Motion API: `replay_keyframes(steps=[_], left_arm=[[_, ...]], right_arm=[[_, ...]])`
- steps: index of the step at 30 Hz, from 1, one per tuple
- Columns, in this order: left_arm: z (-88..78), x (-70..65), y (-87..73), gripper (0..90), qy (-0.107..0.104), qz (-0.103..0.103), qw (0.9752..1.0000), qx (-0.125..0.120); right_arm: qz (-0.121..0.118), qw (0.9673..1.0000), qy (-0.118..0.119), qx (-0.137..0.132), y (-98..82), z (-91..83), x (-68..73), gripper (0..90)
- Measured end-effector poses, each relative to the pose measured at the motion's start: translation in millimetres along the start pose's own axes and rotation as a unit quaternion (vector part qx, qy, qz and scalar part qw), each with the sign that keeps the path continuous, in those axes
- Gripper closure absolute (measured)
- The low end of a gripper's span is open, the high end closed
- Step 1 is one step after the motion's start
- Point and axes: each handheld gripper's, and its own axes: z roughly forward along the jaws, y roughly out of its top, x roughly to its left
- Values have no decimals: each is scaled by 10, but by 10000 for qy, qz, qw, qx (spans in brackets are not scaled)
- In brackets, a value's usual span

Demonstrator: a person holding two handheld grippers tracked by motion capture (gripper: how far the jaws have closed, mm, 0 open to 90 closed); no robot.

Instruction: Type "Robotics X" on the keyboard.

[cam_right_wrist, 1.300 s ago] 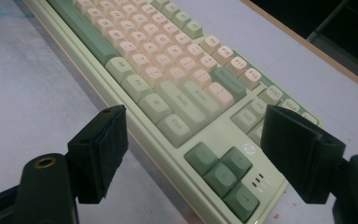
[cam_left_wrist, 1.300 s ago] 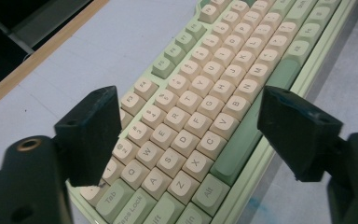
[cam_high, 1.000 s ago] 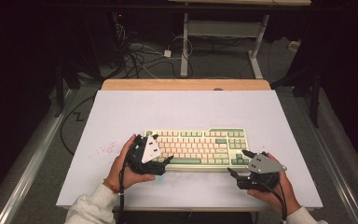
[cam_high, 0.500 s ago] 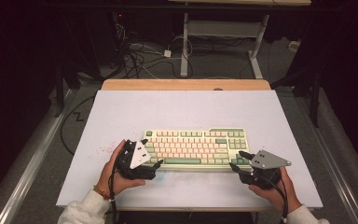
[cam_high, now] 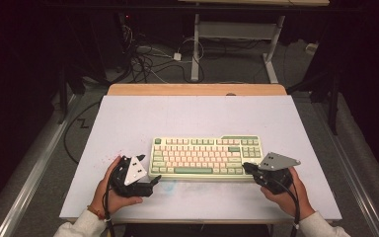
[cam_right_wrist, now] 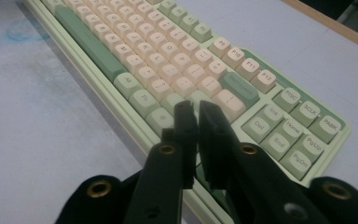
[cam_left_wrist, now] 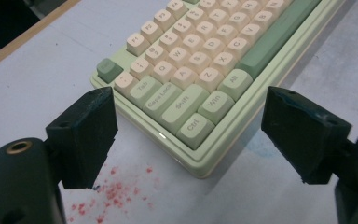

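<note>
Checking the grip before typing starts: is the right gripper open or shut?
Shut. The right gripper has just closed; its two black jaws stand almost together with nothing between them, tips over the keyboard near its right end.

The keyboard (cam_high: 206, 157) blocks the frame's lower centre; the table (cam_high: 187, 116) lies bare above it, and at far left and right.

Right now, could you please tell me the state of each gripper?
Left gripper: open, holding nothing, at the keyboard's corner.
Right gripper: jaws have just closed, shut with nothing between them, over the keys.
</note>
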Motion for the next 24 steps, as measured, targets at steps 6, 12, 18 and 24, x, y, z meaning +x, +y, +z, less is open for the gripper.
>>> replay_keyframes(steps=[6, 12, 18, 24], left_arm=[[-50, 20, -99, 166, 24, -61, 9999, 107], [-90, 39, -158, 167, 43, -139, 9998, 159], [-92, 24, -175, 166, 9, -113, 9997, 208], [-86, 20, -176, 167, -32, -97, 9997, 230]], right_arm=[[-16, 9999, 103, 77, 76, 78, -7, 900], [-78, 9997, 207, 128, 147, 176, -18, 900], [-103, 9992, 253, 298, 210, 322, -13, 900], [-178, 9985, 293, 425, 235, 462, 0, 900]])
